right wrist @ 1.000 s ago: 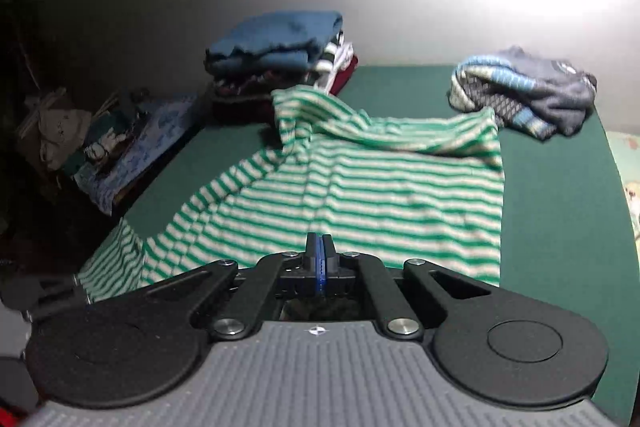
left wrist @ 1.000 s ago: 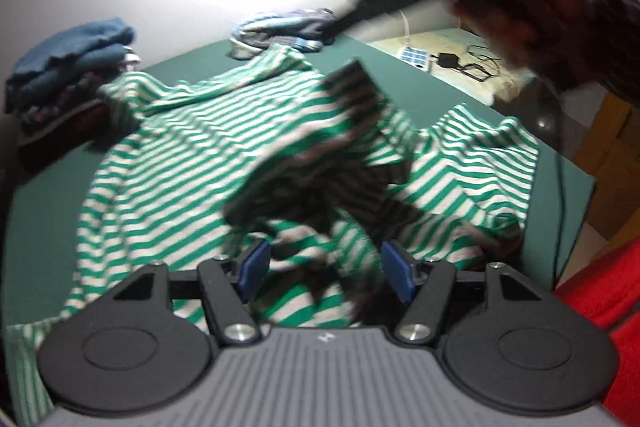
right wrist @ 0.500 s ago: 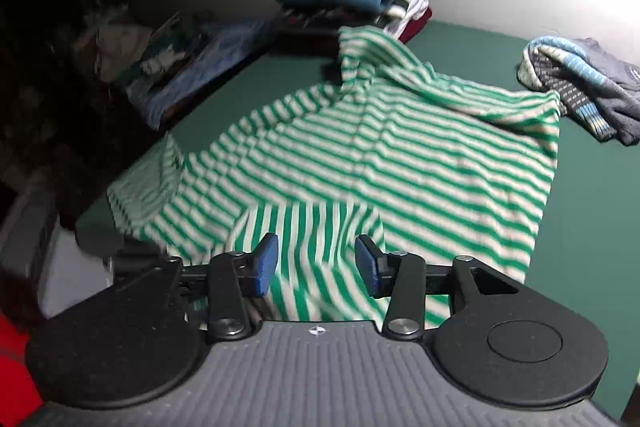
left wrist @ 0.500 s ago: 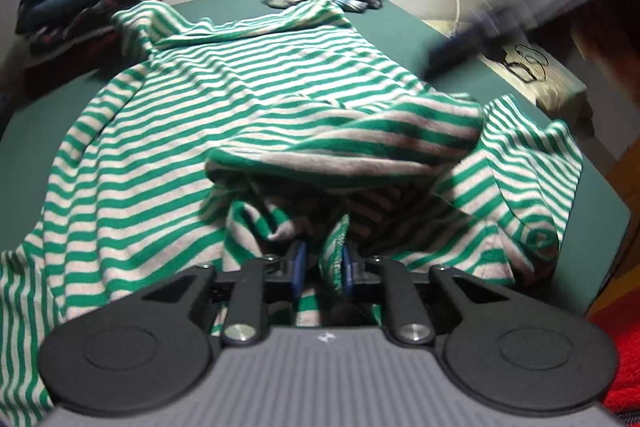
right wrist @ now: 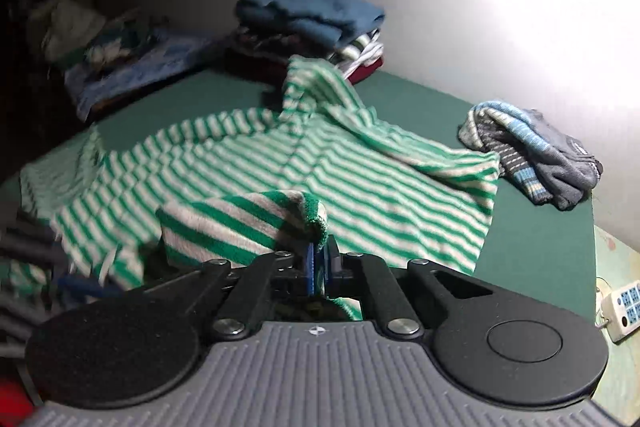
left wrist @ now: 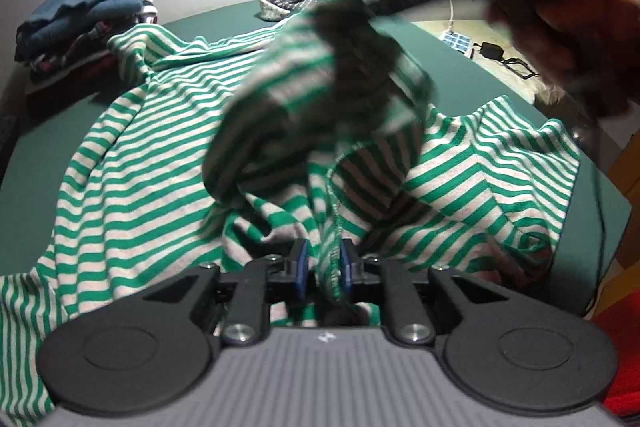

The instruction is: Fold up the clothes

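Both hand-held grippers are clamped on our green-striped shirt [left wrist: 132,147]: the left hand-held gripper [left wrist: 323,269] on a hem, the right hand-held gripper [right wrist: 318,269], whose jaws have just been closing, on a raised fold. Folding has barely begun; the shirt sprawls over the green desk [right wrist: 532,235] below the folded stack [right wrist: 312,23]. Only the left view shows a blurred hand [left wrist: 568,27].

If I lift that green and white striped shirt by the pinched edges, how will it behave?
The green and white striped knit shirt will probably sag and drape; it already bunches limply. It seems light, since a thin pinched hem carries a raised fold. On the green table it may drag rather than slide.
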Demonstrator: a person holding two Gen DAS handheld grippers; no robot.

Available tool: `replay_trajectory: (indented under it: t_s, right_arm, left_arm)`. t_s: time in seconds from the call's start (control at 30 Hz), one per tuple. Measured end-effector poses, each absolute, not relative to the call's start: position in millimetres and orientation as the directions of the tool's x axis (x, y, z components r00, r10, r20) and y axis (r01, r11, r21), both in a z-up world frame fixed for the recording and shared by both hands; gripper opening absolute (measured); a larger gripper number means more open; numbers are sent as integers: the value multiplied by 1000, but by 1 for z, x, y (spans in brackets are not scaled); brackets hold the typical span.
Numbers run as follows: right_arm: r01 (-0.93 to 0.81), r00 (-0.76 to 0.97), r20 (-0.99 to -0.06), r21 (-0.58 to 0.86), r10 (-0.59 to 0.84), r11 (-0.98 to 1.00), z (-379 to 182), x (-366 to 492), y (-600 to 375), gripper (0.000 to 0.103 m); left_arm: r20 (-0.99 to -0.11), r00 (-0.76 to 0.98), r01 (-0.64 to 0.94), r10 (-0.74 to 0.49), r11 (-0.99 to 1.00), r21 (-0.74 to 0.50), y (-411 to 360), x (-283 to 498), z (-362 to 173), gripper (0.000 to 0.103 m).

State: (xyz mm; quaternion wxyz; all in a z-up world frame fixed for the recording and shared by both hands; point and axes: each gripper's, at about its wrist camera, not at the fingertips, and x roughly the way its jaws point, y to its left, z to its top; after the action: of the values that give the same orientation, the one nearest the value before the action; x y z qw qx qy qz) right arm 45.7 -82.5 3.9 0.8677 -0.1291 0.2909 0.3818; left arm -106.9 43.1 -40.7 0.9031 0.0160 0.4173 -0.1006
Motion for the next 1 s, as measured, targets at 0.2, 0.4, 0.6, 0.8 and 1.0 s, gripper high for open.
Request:
replay_trajectory:
  t_s: [0.2,0.4,0.6,0.8,1.0]
  right_arm:
    - [-646,599,-524,132,606,752,24,100,-62,4]
    - [-549,598,-607,166,524,819,-19,136,-37,7]
    - [-521,588,-592,243,551,818,-22,126,-71,32]
    - [-563,520,-679,185,519,806,-41,112,-87,35]
    - [-566,581,-711,-4,396,824,-70,121,-60,36]
  left_arm:
    - [-771,607,214,-192,974,-73,24,-111,-47,17]
    - [-783,595,201,-179,977,-70,20,-109,-55,21]
    - [-756,632,157,-167,984,-86,35,-115,-41,45]
    - [-776,614,78,-144,989,-122,63,-106,-45,57]
    - [-797,586,101,-145,989,-105,58,-97,-59,58]
